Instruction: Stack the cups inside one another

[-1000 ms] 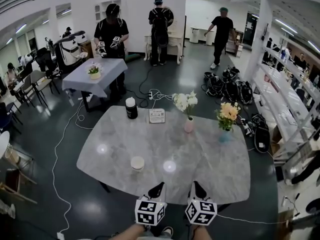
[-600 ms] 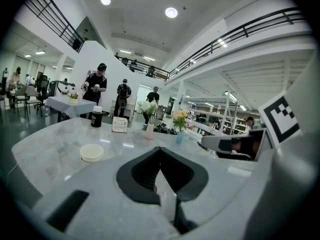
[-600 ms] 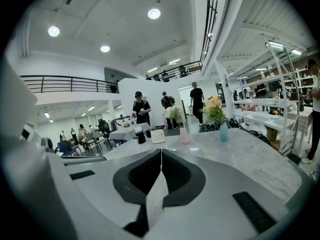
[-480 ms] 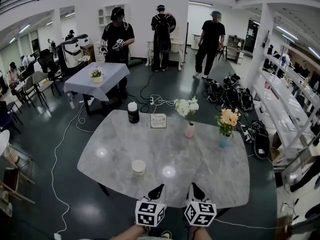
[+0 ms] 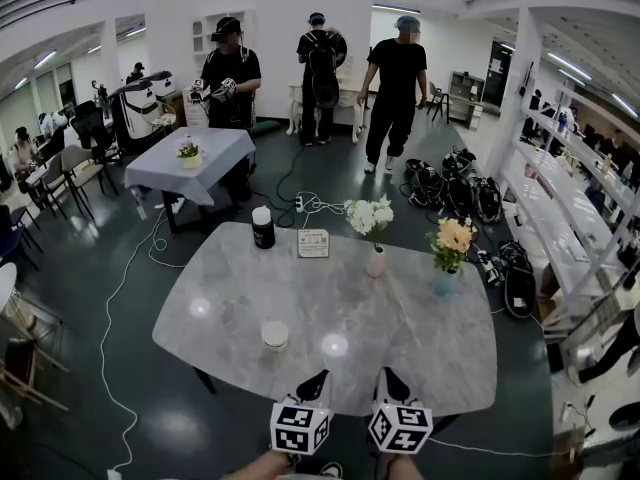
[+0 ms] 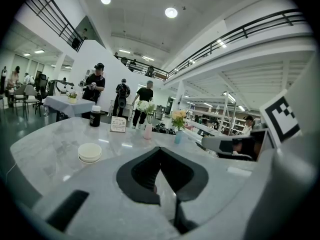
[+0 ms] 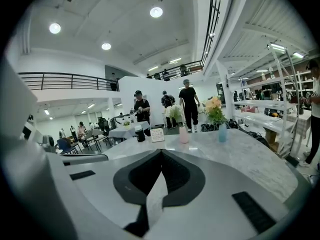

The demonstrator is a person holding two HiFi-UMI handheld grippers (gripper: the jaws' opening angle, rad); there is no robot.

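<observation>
A short white stack of cups [image 5: 275, 334] stands on the grey marble table [image 5: 420, 338], left of its middle and near the front edge. In the left gripper view the cups [image 6: 90, 152] sit ahead and to the left of the jaws. My left gripper [image 5: 318, 378] and right gripper [image 5: 388, 376] hover side by side over the table's near edge, to the right of the cups and apart from them. Both are shut with nothing between the jaws, as the left gripper [image 6: 160, 149] and right gripper [image 7: 161, 152] show in their own views. The right gripper view does not show the cups.
At the table's far side stand a black jar with a white lid [image 5: 263, 227], a small sign card [image 5: 313, 243], a pink vase of white flowers [image 5: 375, 260] and a blue vase of yellow flowers [image 5: 444, 280]. People stand beyond, by another table [image 5: 190, 158].
Both grippers and the cups stay where they were. In the background a person in black has walked leftward and nearer across the hall.
</observation>
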